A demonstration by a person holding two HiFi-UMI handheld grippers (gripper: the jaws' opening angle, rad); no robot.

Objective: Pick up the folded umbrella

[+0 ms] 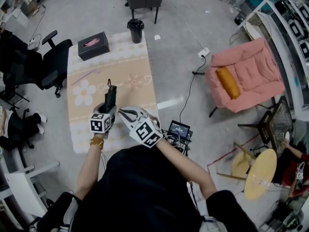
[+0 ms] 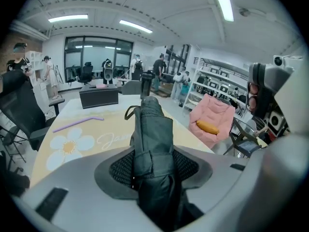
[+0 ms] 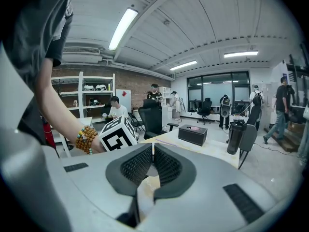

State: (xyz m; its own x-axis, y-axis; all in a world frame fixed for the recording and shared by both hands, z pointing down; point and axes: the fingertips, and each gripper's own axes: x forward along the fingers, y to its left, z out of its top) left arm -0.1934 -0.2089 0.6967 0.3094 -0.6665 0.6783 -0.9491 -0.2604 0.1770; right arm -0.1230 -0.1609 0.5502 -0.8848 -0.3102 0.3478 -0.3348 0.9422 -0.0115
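The folded black umbrella [image 1: 110,96] sticks out forward from my left gripper [image 1: 107,111], over the floral tablecloth [image 1: 126,76]. In the left gripper view the umbrella [image 2: 152,139] fills the gap between the jaws, and both black pads press its sides, so my left gripper [image 2: 153,161] is shut on it. Its wrist strap loops off near the far tip. My right gripper [image 1: 122,112] hovers just right of the left one. In its own view my right gripper [image 3: 152,153] has its pads closed together with nothing between them.
A black tissue box [image 1: 93,45] stands at the table's far left, a black tumbler [image 1: 135,30] at the far edge. A purple straw [image 1: 86,76] lies on the cloth. Office chairs [image 1: 53,62] stand left, a pink armchair [image 1: 246,74] right.
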